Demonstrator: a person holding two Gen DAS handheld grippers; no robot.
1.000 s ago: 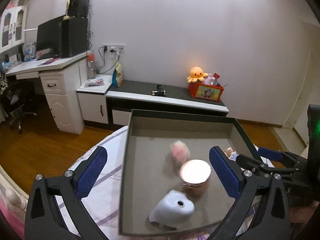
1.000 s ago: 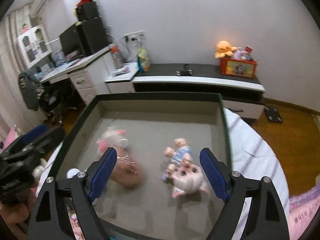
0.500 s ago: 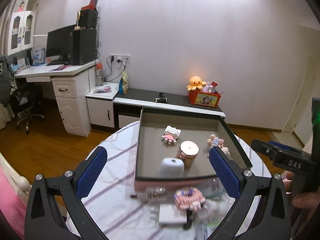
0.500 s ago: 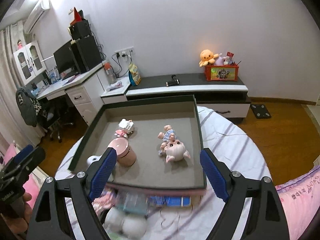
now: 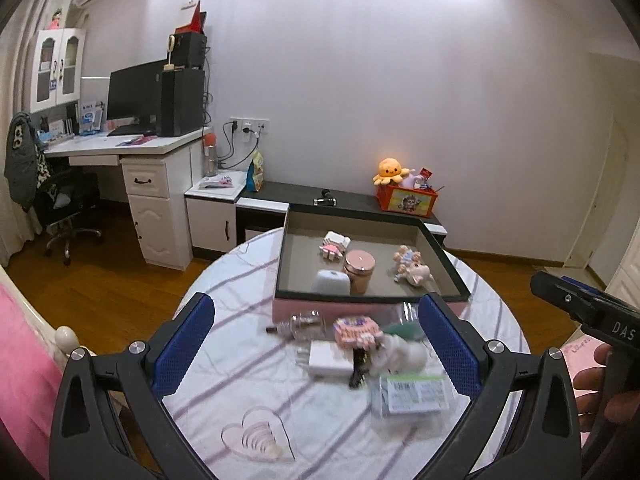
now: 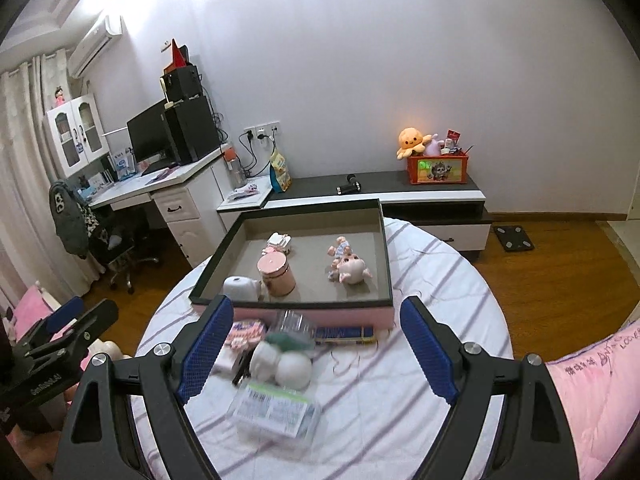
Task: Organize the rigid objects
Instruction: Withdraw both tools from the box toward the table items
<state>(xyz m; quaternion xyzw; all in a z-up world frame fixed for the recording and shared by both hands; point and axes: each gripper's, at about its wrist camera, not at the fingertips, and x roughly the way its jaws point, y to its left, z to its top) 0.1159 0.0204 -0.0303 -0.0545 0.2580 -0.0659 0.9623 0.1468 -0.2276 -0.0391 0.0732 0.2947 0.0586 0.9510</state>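
Note:
A dark-rimmed tray [image 5: 444, 258] [image 6: 384, 248] stands on a round table and holds a pink jar [image 5: 359, 268] [image 6: 277, 274], a white rounded object [image 5: 330, 282] [image 6: 240, 288], a pig figurine [image 5: 416, 272] [image 6: 352, 270] and a small pink-and-white toy [image 5: 335, 243] [image 6: 279, 242]. In front of the tray lie a pink block toy [image 5: 356, 330], a white charger [image 5: 330, 358], a clear packet [image 5: 412, 396] [image 6: 276, 410] and white balls [image 6: 284, 364]. My left gripper [image 5: 316, 348] and right gripper [image 6: 316, 348] are both open and empty, held above this clutter.
The striped tablecloth [image 5: 248, 280] covers the round table. A clear heart-shaped piece [image 5: 256, 436] lies near the front edge. A low dark cabinet [image 6: 400, 186] and a desk [image 5: 132, 152] stand behind. Pink bedding [image 6: 592, 384] borders the right side.
Both grippers have pulled back and up from the tray. The clutter in front of the tray has come into view. Both stay open and empty.

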